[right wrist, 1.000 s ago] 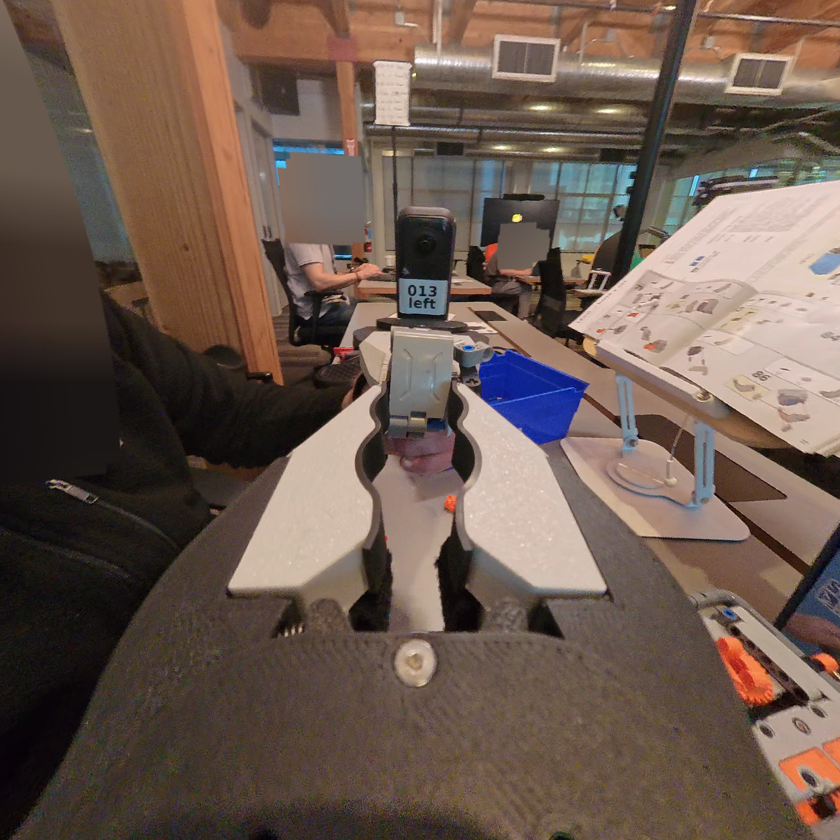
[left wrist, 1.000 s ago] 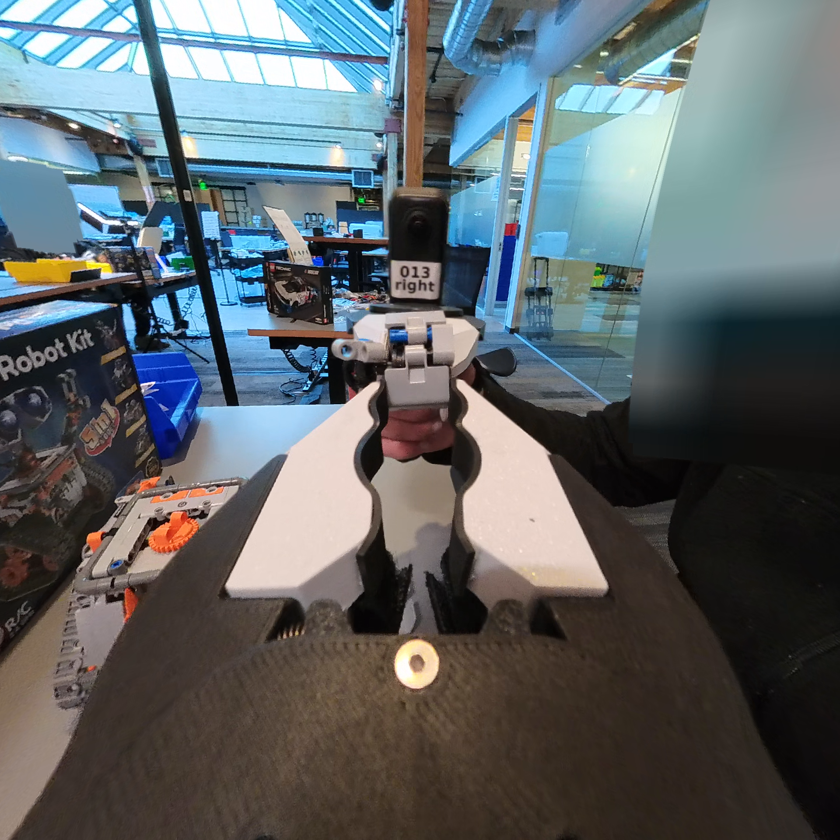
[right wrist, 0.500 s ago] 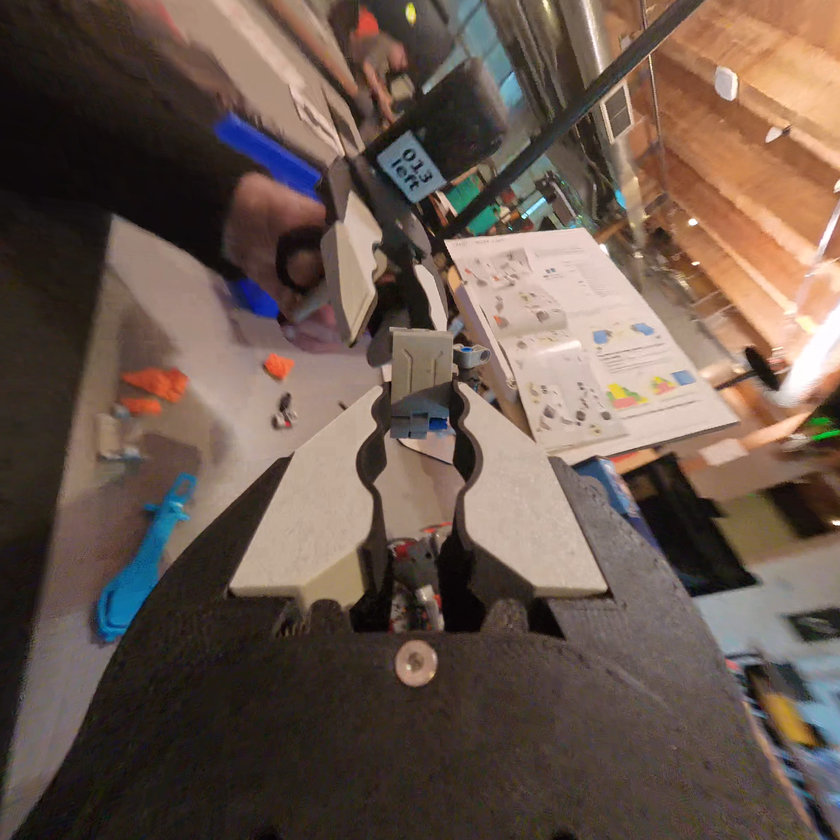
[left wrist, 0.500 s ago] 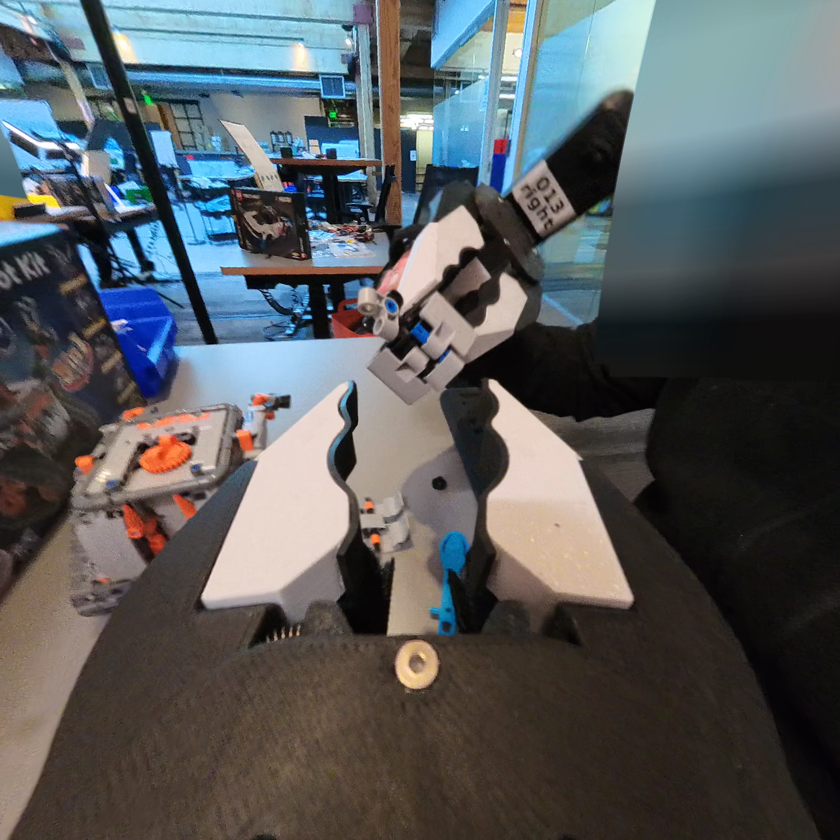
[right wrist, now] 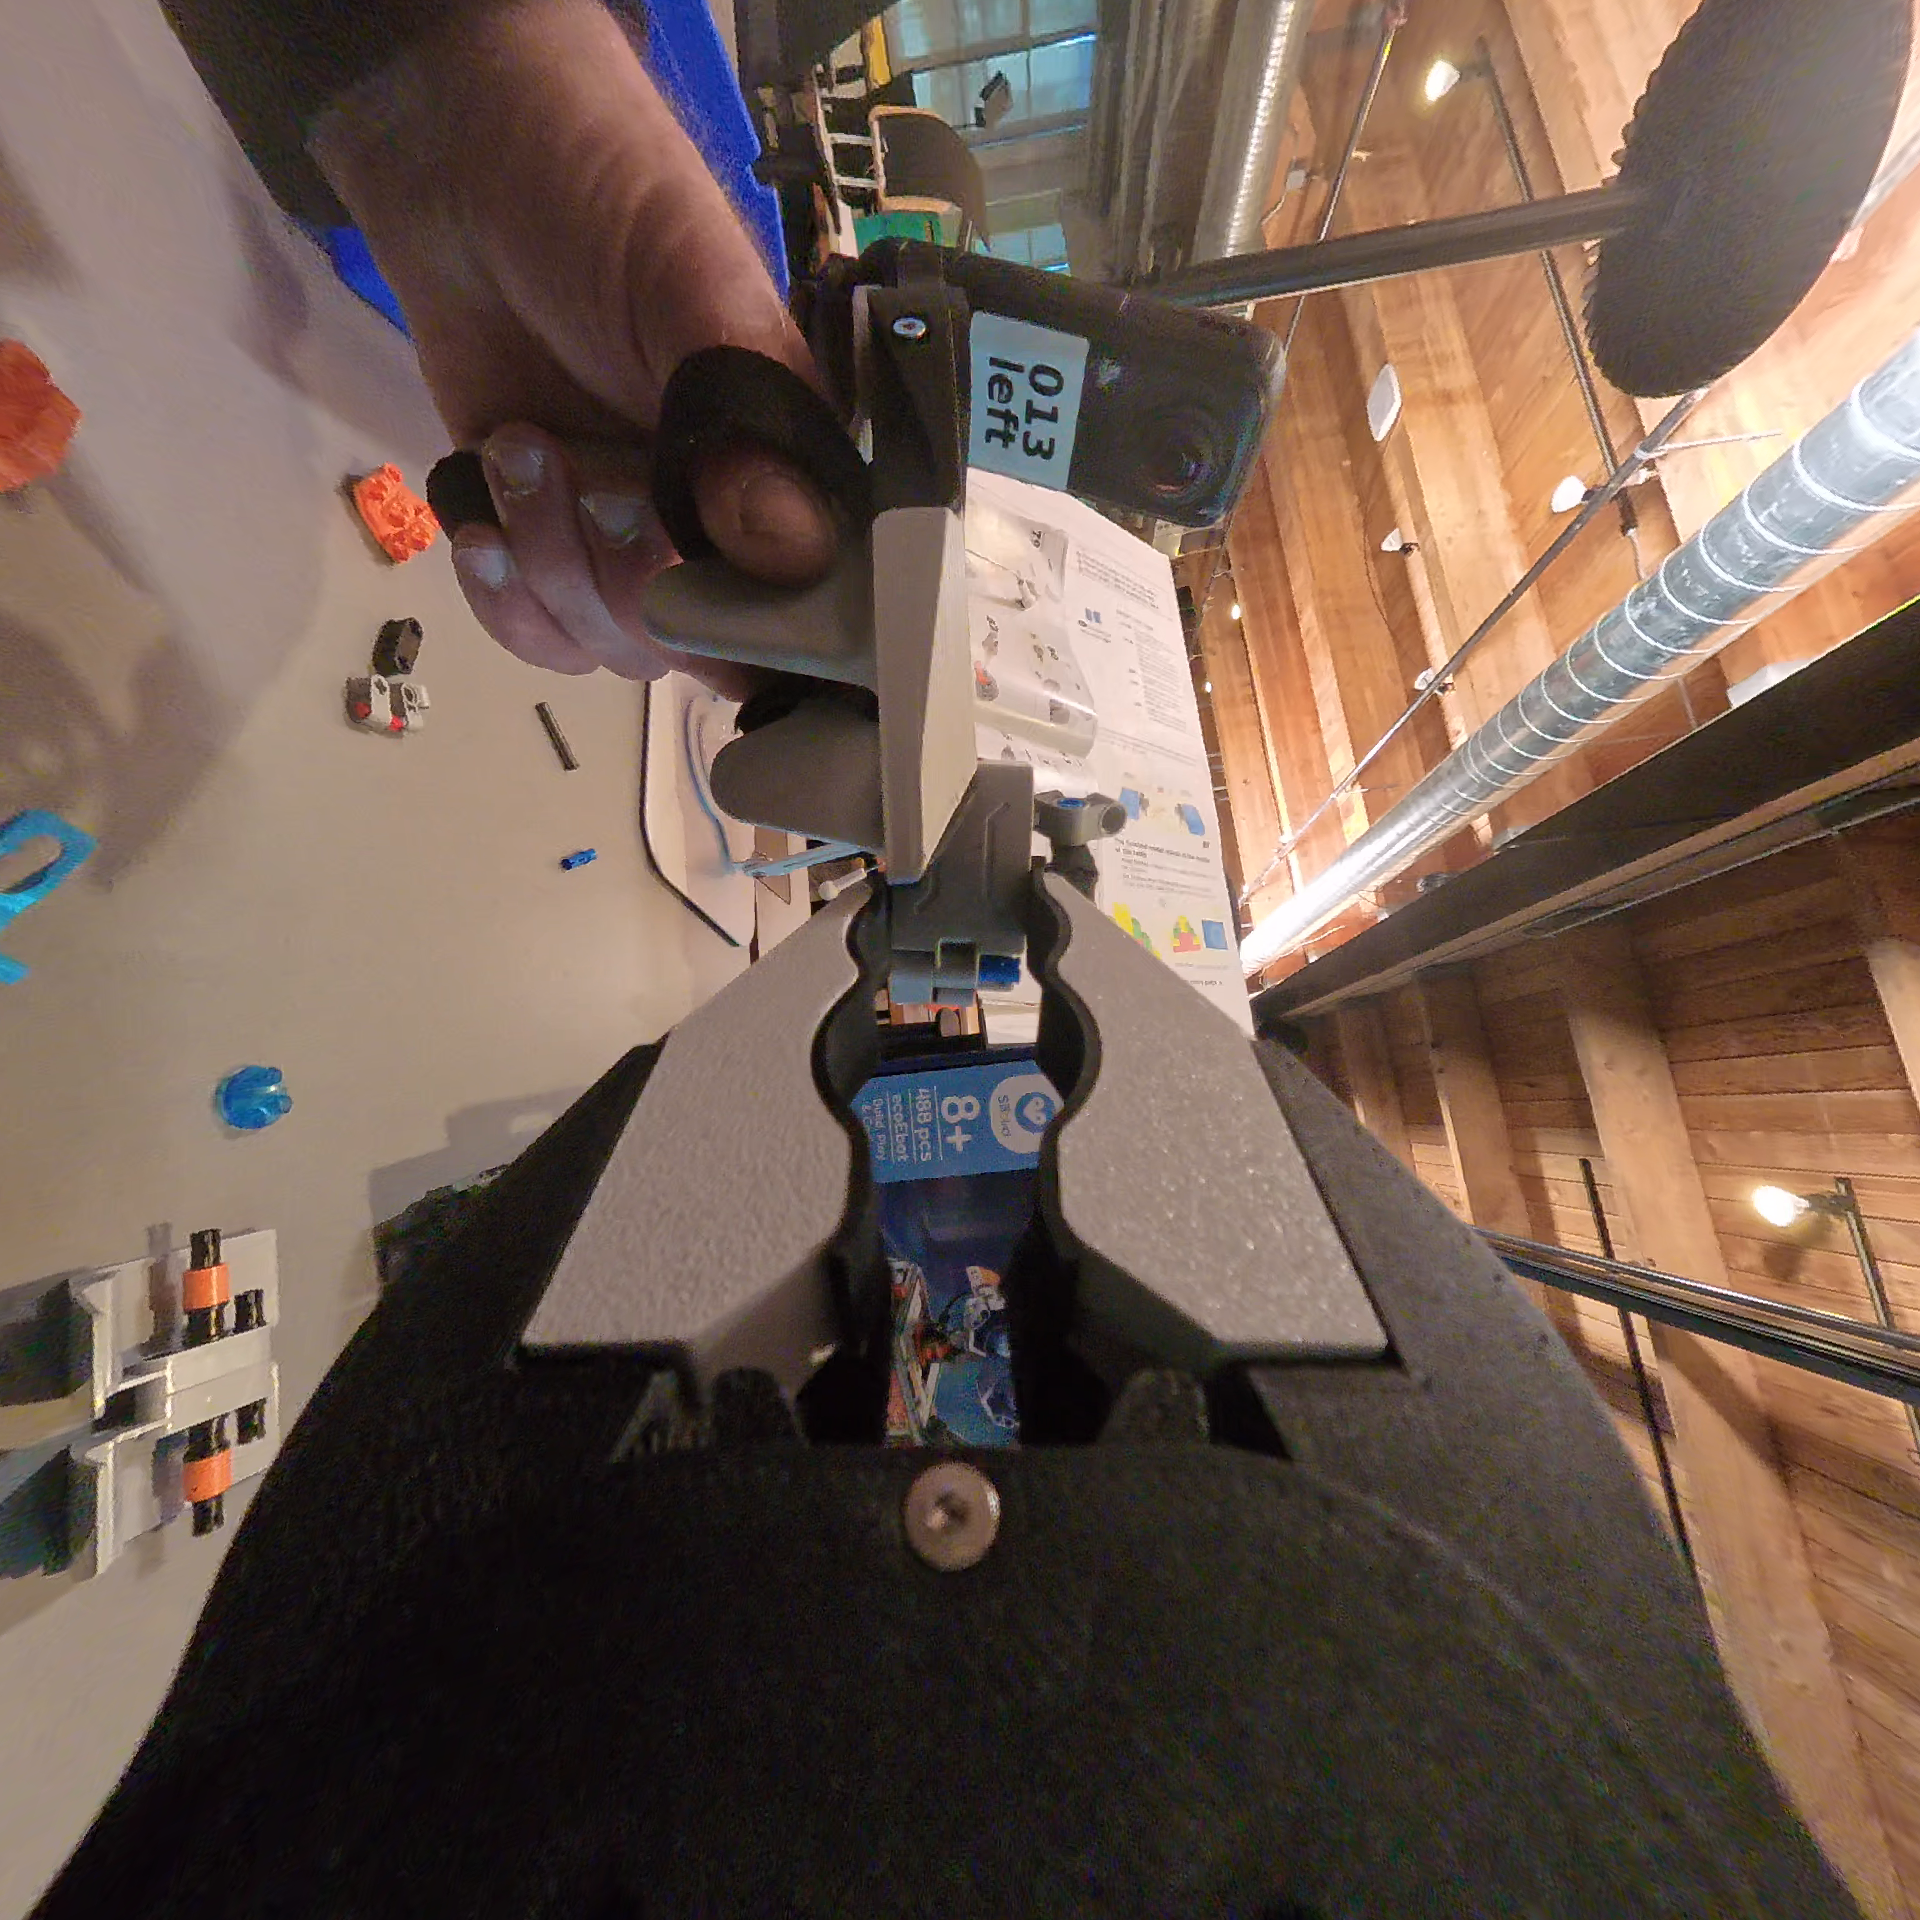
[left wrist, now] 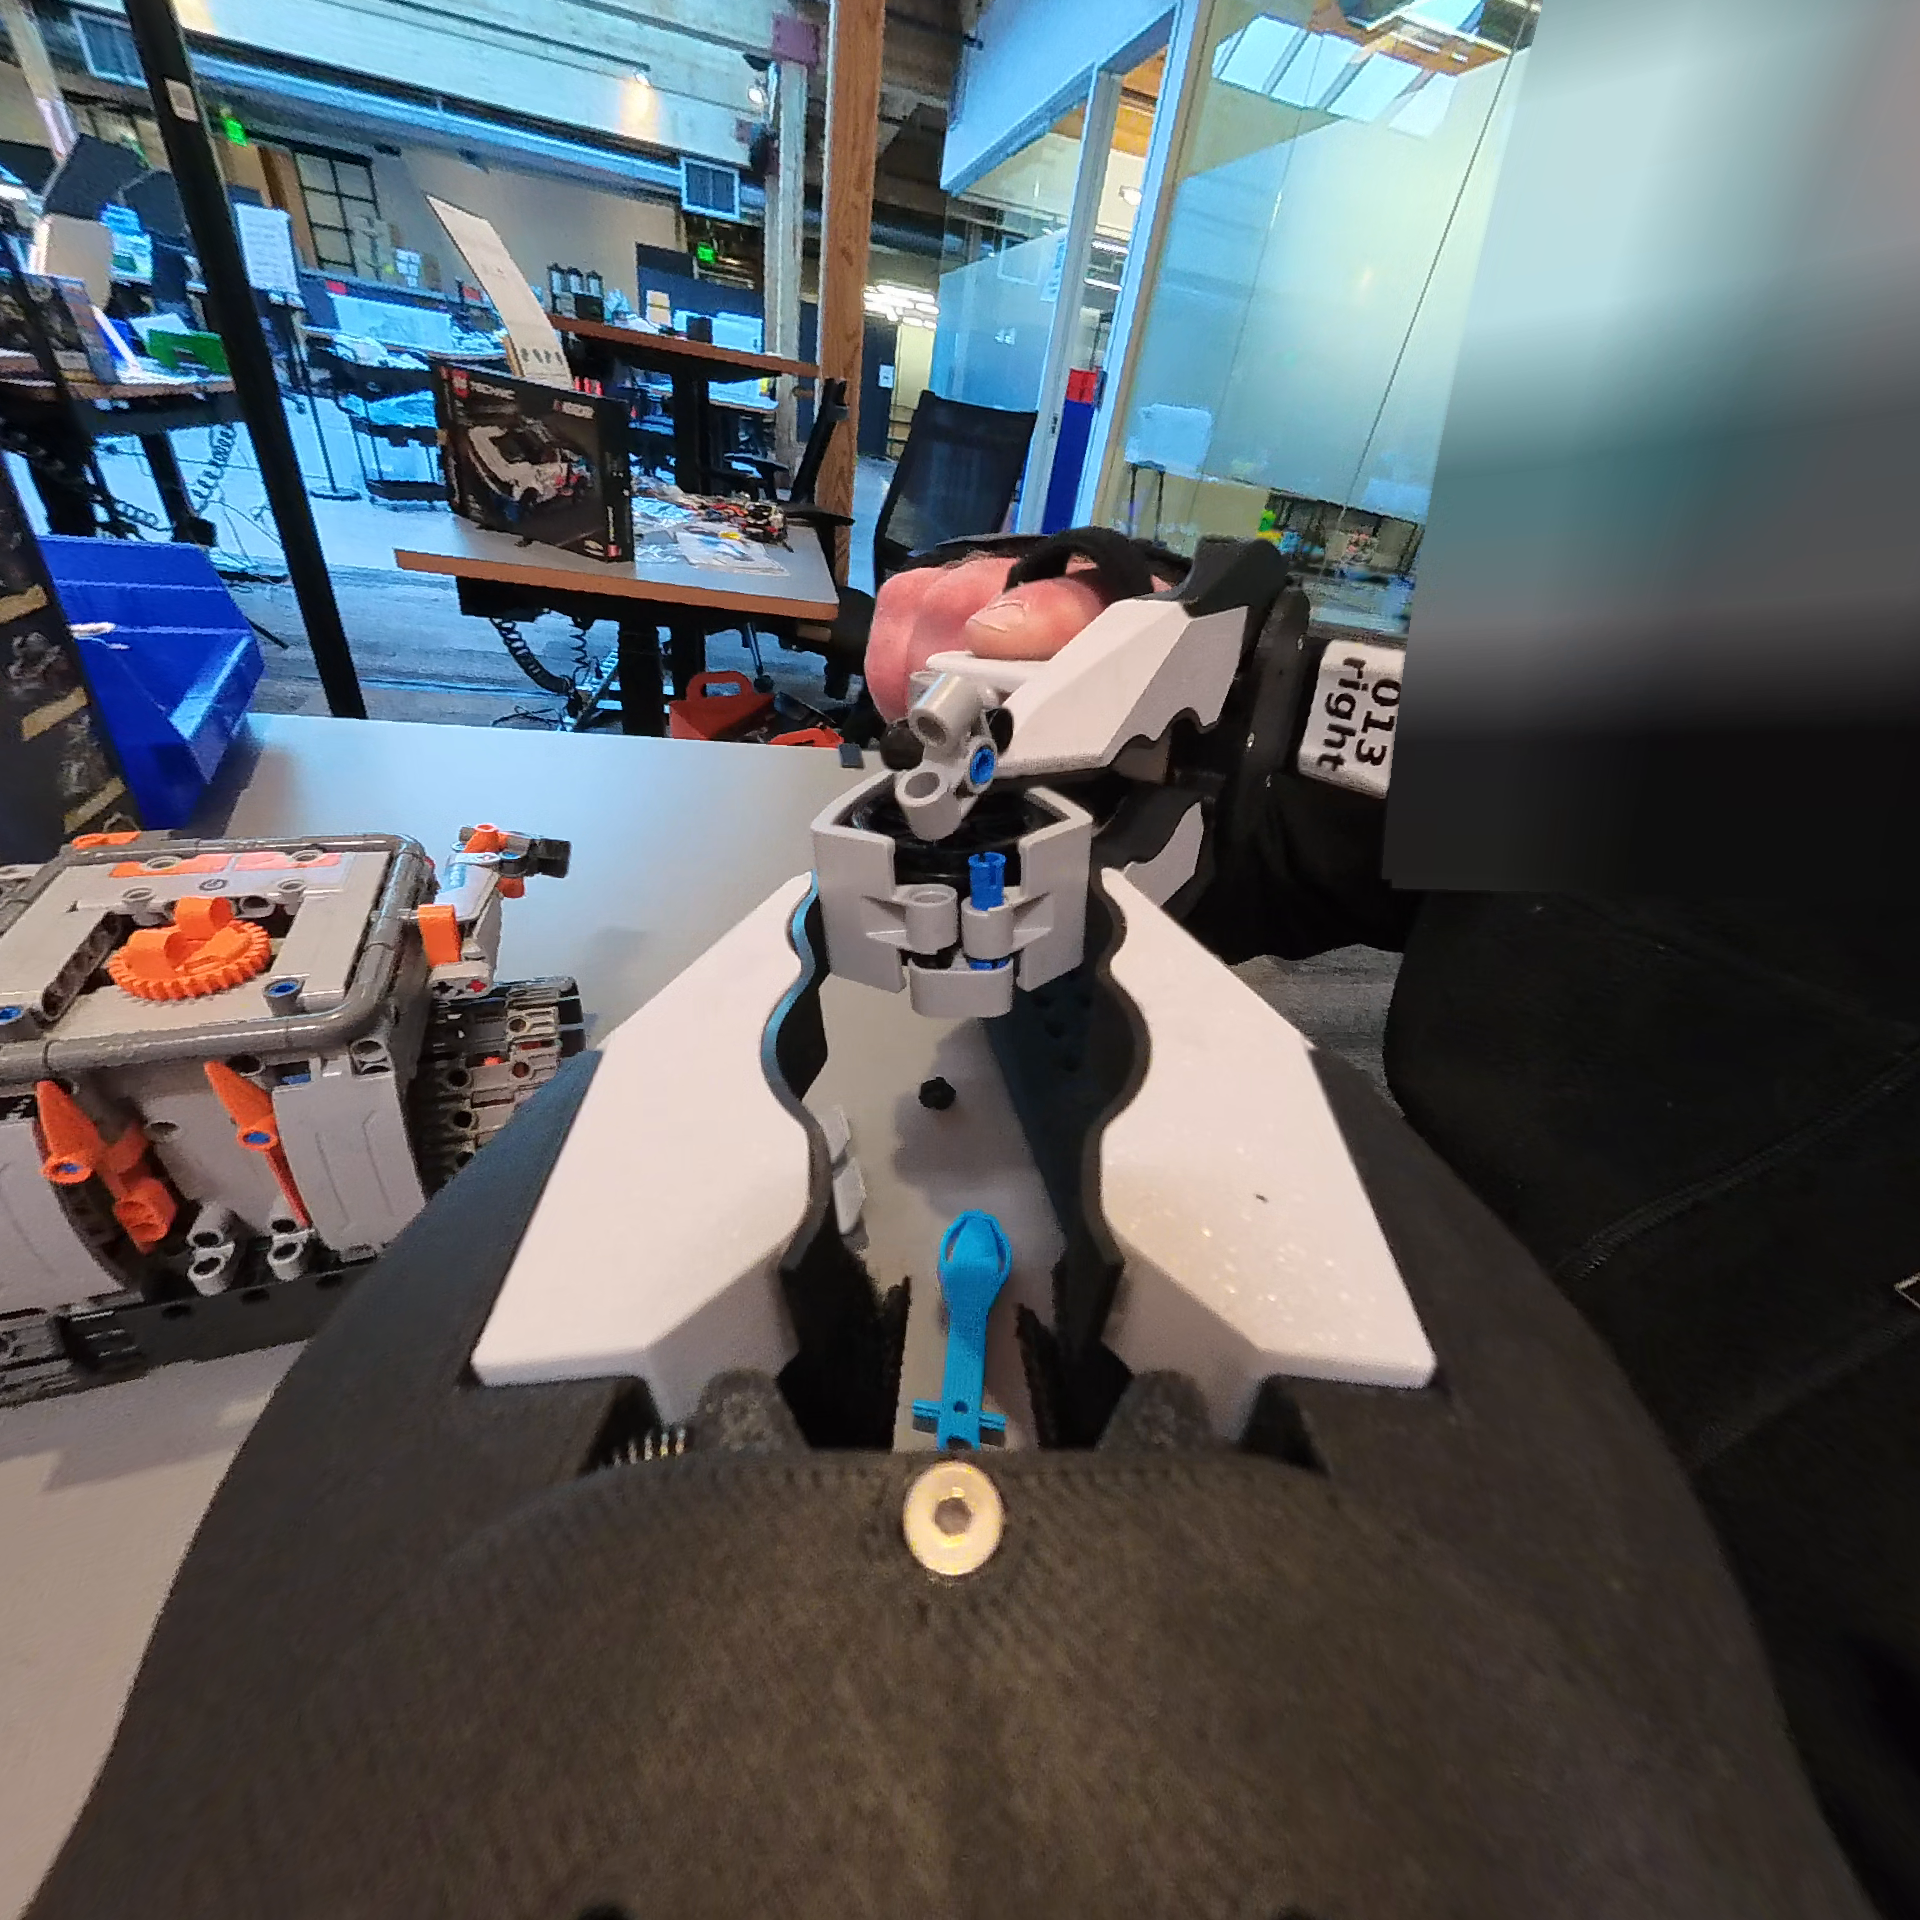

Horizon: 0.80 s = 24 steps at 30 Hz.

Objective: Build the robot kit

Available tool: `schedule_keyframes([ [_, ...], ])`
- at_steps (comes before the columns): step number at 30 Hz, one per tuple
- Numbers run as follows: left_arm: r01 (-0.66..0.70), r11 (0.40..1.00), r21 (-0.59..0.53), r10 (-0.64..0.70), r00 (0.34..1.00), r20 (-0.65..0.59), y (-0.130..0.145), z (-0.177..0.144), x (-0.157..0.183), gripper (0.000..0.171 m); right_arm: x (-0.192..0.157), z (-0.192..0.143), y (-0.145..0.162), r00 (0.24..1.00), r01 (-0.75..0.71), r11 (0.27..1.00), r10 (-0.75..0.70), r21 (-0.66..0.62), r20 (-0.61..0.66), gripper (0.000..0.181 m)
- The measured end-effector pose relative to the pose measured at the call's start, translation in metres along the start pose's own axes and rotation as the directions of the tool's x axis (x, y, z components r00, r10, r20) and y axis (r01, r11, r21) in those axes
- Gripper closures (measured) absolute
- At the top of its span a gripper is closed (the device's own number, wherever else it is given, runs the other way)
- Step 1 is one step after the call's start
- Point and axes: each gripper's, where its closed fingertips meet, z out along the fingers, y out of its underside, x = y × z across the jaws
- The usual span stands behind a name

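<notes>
A grey brick assembly [left wrist: 951, 914] with a blue pin and a grey connector on top hangs above the table between both grippers. My left gripper [left wrist: 951, 935] has its fingertips against the assembly's two side panels and is shut on it. My right gripper [right wrist: 956, 935] is shut on the same assembly [right wrist: 961, 883], gripping its narrower end. In the left wrist view its fingers [left wrist: 1101, 675] come in from the right, turned on their side. In the right wrist view one of the left gripper's fingers [right wrist: 920, 675] lies along the assembly, with a hand behind it.
A grey and orange brick model [left wrist: 208, 997] stands left on the table. A light blue tool [left wrist: 971, 1309] and a black pin [left wrist: 937, 1091] lie below my left fingers. Nearby are a blue bin [left wrist: 145, 644], an instruction booklet [right wrist: 1101, 665], a blue box [right wrist: 956, 1132] and loose parts [right wrist: 393, 511]. From either gripper's tips it is about 20 centimetres to the black pin [left wrist: 937, 1091].
My left gripper let go of the assembly and opened wide. My right gripper turned the assembly about a quarter turn. My left fingers have closed in again on its wider sides.
</notes>
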Motion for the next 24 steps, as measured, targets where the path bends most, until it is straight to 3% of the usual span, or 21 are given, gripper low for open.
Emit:
schedule_keyframes([
  [6,-0.022,0.999,0.04,0.02,0.999,0.044,-0.008,-0.008,-0.009,0.126,-0.006,-0.007,0.0,0.998,-0.03,0.999,0.028,0.026,0.061,0.151],
  [10,-0.062,0.997,0.044,0.059,0.996,0.066,-0.011,-0.01,-0.01,0.126,0.007,-0.022,-0.013,0.965,-0.242,0.961,0.225,0.132,0.132,0.16],
  [13,-0.167,0.986,-0.02,0.168,0.978,0.127,-0.006,-0.007,-0.013,0.126,0.03,-0.02,0.0,0.831,-0.546,0.83,0.519,0.115,0.201,0.158],
  [15,-0.225,0.973,-0.057,0.231,0.96,0.159,-0.004,-0.005,-0.014,0.126,0.03,-0.014,0.008,0.727,-0.667,0.742,0.628,0.067,0.278,0.153],
  [19,-0.292,0.95,-0.107,0.308,0.929,0.203,-0.004,-0.003,-0.017,0.126,0.019,-0.003,0.012,0.566,-0.784,0.62,0.721,-0.009,0.4,0.158],
  [22,-0.31,0.942,-0.125,0.331,0.919,0.213,-0.003,-0.002,-0.017,0.126,0.014,0.001,0.015,0.496,-0.823,0.566,0.753,-0.041,0.432,0.166],
  [24,-0.326,0.935,-0.142,0.351,0.911,0.219,-0.002,-0.001,-0.018,0.126,0.013,0.0,0.015,0.493,-0.824,0.565,0.75,-0.04,0.442,0.166],
])
